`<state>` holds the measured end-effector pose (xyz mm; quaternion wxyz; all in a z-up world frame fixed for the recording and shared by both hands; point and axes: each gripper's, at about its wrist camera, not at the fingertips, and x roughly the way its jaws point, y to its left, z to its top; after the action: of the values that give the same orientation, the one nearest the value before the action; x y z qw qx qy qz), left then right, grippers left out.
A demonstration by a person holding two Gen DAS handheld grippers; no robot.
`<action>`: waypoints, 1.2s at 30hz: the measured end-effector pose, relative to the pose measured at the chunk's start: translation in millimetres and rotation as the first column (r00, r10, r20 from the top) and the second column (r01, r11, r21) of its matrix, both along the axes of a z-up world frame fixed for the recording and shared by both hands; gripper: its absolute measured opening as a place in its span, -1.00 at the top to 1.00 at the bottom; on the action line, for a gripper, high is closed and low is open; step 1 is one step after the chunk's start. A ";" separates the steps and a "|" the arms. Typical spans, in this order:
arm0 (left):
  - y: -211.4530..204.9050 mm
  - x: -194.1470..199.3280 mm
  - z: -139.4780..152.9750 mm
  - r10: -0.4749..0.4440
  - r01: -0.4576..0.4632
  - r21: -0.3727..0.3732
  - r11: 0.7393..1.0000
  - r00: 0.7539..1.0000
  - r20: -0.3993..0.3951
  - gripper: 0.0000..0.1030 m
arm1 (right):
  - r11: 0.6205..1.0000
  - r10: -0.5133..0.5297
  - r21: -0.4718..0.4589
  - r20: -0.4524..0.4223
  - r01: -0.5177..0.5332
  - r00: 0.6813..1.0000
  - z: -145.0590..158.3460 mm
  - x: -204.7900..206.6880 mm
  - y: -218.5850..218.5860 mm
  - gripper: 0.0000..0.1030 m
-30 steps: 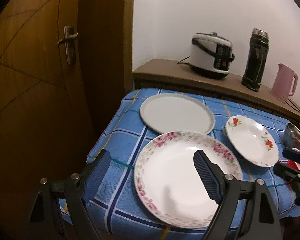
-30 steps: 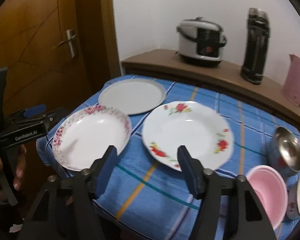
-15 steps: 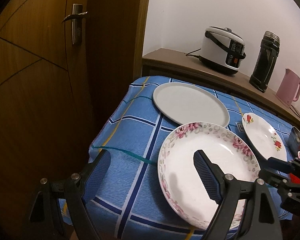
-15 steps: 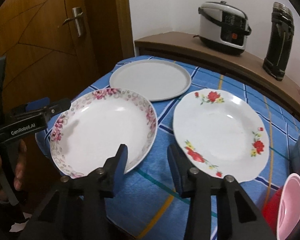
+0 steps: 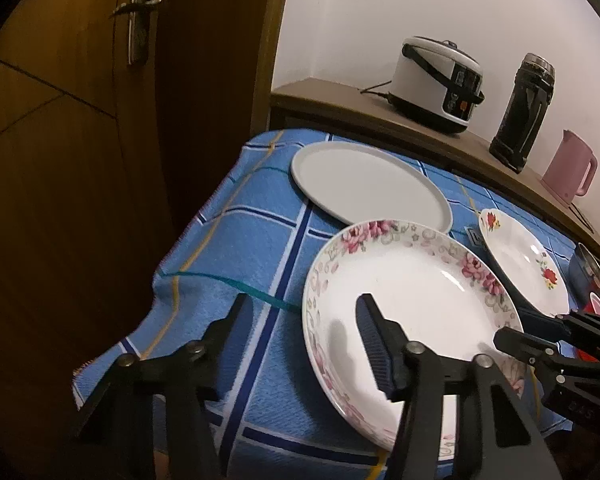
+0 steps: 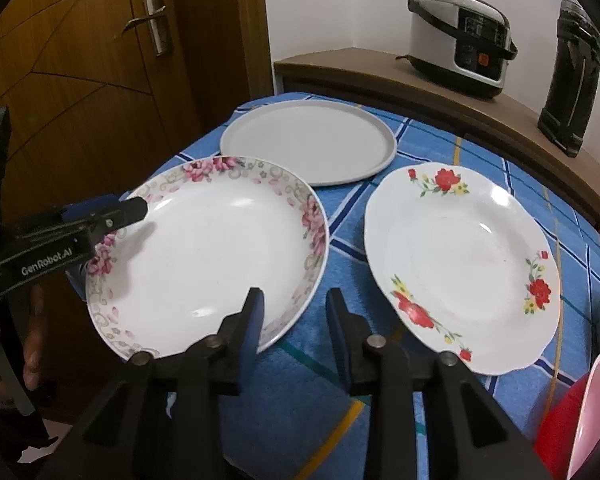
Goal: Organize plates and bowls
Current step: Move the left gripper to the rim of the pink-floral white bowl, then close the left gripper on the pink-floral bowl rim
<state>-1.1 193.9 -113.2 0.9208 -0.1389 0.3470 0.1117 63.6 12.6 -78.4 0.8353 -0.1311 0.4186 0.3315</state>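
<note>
- Progress: none visible. 3 plates lie separately on the worktop (image 6: 300,392): pink-rimmed plate (image 6: 208,256), red-flowered plate (image 6: 460,264), grey plate (image 6: 308,142).
- Left gripper (image 5: 300,316): jaws released, straddling the pink-rimmed plate's left rim.
- Right gripper (image 6: 296,308): jaws released, straddling its near rim.
- Outstanding: stacking plates; bowls (image 6: 588,412) at right untouched.

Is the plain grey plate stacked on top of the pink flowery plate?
No, the grey plate lies flat on the blue tablecloth behind the pink-flowered plate, not on it.

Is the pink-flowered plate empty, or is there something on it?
Empty. The pink-flowered plate shows only bare white glaze inside its rim in both views; the left tool and right tool straddle its edges, both open.
</note>
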 end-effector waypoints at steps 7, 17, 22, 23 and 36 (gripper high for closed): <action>-2.2 4.6 -4.4 -0.007 0.007 -0.014 1.000 1.000 -0.013 0.20 | 1.000 0.010 0.004 0.003 -0.010 1.000 -1.6 -1.3 2.0 0.47; -3.8 6.4 -7.4 0.001 -0.001 -0.019 1.000 1.000 0.001 0.66 | 1.000 0.007 0.017 0.023 -0.007 1.000 -2.6 0.3 2.6 0.54; -6.4 4.8 -5.9 0.013 -0.013 -0.004 1.000 1.000 -0.001 0.66 | 1.000 0.006 0.013 0.025 -0.006 1.000 -1.4 0.7 2.8 0.58; -6.3 4.7 -5.6 0.015 -0.015 -0.006 1.000 1.000 -0.002 0.66 | 1.000 0.005 0.014 0.024 -0.005 1.000 -1.3 0.9 2.4 0.59; -8.1 5.3 -2.6 0.023 -0.023 -0.008 1.000 1.000 -0.001 0.66 | 1.000 -0.003 0.025 0.022 0.002 1.000 0.2 1.4 -0.1 0.59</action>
<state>4.2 185.7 -115.8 0.9187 -0.1467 0.3462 0.1210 65.0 12.5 -78.2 0.8418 -0.1240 0.4053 0.3342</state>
